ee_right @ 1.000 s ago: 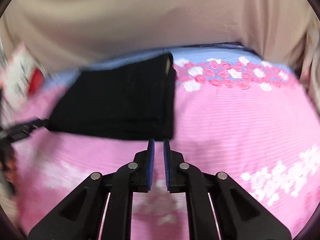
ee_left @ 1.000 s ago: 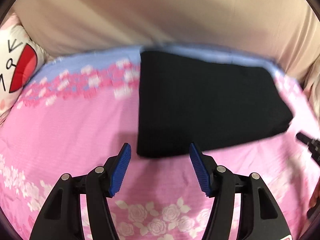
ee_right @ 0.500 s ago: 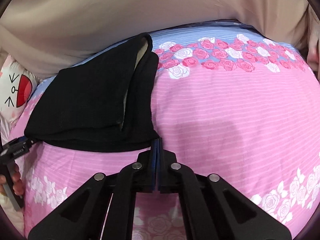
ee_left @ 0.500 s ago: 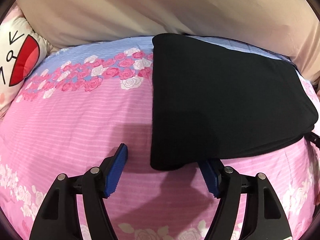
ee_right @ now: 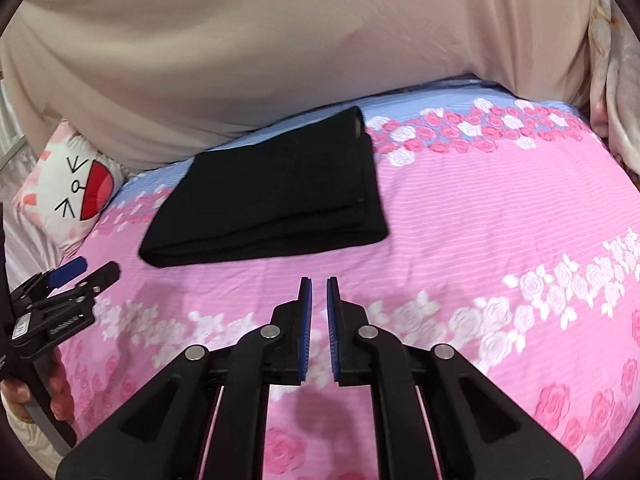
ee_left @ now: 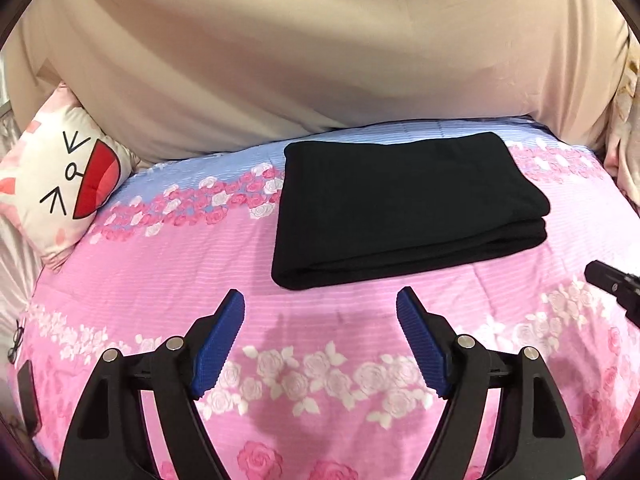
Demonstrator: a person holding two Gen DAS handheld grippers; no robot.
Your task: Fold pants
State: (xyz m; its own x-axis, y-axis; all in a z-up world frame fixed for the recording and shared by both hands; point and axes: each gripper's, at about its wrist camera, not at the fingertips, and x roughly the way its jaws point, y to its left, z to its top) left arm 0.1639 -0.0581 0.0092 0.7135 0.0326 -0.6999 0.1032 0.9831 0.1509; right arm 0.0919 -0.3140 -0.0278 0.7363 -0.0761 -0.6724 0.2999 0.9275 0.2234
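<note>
The black pants (ee_left: 404, 208) lie folded in a flat stack on the pink rose-print bedspread (ee_left: 160, 280), near the far edge; they also show in the right wrist view (ee_right: 272, 200). My left gripper (ee_left: 320, 308) is open and empty, a little short of the stack's near edge. My right gripper (ee_right: 319, 284) is nearly shut with a narrow gap and empty, in front of the stack's right corner. Each gripper shows in the other's view, the right one at the right edge of the left wrist view (ee_left: 616, 284) and the left one at the left edge of the right wrist view (ee_right: 68, 284).
A white cushion with a cartoon face (ee_left: 60, 188) lies at the bed's left side, also in the right wrist view (ee_right: 76, 184). A beige drape (ee_left: 320, 60) rises behind the bed. A dark object (ee_left: 28, 396) lies at the bed's left edge.
Both grippers have let go of the pants and pulled back toward me. The stack now lies flat on the bed. My right gripper's jaws have parted slightly.
</note>
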